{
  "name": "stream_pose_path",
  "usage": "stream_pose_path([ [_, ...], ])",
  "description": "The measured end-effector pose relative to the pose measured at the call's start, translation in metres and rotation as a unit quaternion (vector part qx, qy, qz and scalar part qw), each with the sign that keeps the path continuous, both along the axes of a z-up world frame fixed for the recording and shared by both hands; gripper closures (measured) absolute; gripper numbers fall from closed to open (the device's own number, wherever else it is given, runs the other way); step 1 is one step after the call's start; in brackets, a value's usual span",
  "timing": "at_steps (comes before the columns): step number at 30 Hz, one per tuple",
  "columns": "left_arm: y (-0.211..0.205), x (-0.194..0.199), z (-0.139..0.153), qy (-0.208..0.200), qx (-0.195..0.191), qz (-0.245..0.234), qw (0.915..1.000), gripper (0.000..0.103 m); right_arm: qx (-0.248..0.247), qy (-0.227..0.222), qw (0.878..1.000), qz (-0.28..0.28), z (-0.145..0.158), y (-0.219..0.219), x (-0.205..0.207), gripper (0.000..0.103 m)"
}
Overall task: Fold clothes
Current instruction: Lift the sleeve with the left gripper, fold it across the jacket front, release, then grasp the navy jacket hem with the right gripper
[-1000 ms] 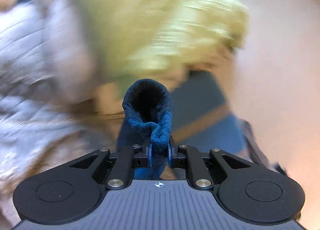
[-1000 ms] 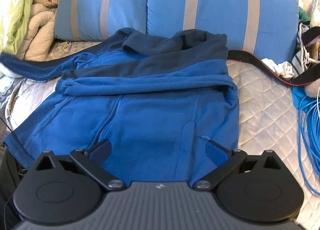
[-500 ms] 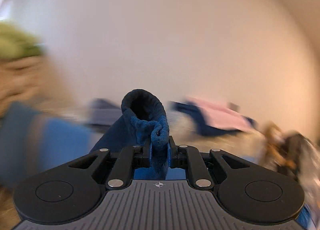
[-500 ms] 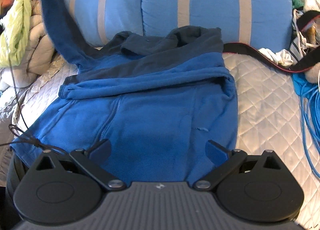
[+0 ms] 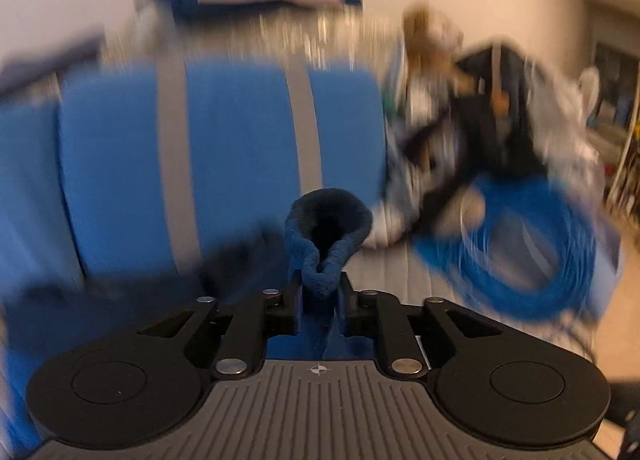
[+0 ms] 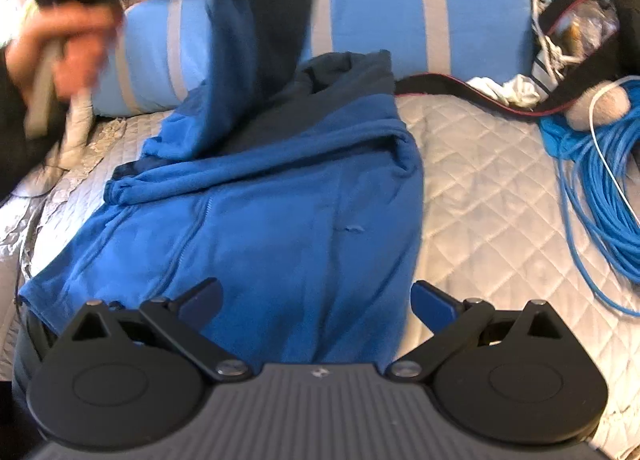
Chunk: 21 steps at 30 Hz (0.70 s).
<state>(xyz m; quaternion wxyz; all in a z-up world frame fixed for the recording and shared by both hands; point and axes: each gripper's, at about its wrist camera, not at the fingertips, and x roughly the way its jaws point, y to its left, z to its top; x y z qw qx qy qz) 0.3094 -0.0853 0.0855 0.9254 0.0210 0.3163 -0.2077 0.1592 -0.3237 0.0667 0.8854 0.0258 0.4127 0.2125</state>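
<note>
A blue fleece jacket [image 6: 280, 220] with a dark collar lies spread on the quilted bedcover [image 6: 480, 200]. Its left sleeve [image 6: 240, 60] is lifted and stretches up across the collar. The dark sleeve cuff [image 5: 326, 228] sticks up between the jaws of my left gripper [image 5: 320, 296]; those jaws are opening, though the cuff is still pinched. A person's hand [image 6: 60, 48] carries that gripper at the upper left of the right wrist view. My right gripper [image 6: 316, 300] hovers open over the jacket's lower part, nothing between its fingers.
Two blue pillows with grey stripes [image 6: 400, 0] stand behind the jacket. A coil of blue cable [image 6: 600, 188] lies at the right, beside a black strap [image 6: 460, 84] and a heap of bags and cloth [image 5: 480, 120].
The left gripper has swung the cuff from the left side over toward the pillows and the jacket's middle, rolling as it went. The sleeve now rises over the collar. The right gripper edged closer.
</note>
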Motion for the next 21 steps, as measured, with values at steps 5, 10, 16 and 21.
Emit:
stream_pose_path([
  [5,-0.004,-0.008,-0.045,0.089,-0.057,-0.041,0.9935,0.069,0.000,0.007,1.000,-0.018,-0.004,-0.011,-0.002,0.000],
  [10,0.031,-0.028,-0.035,0.060,-0.062,-0.029,0.9958,0.036,0.009,0.008,1.000,-0.024,-0.006,-0.015,0.003,0.000],
  [16,0.087,-0.048,-0.013,0.042,-0.063,0.029,0.9968,0.031,0.085,0.016,0.995,-0.041,-0.014,-0.020,0.030,0.000],
  [21,0.130,-0.068,-0.011,0.051,-0.083,0.063,0.9933,0.029,0.199,0.053,0.977,-0.055,-0.030,-0.026,0.064,0.000],
])
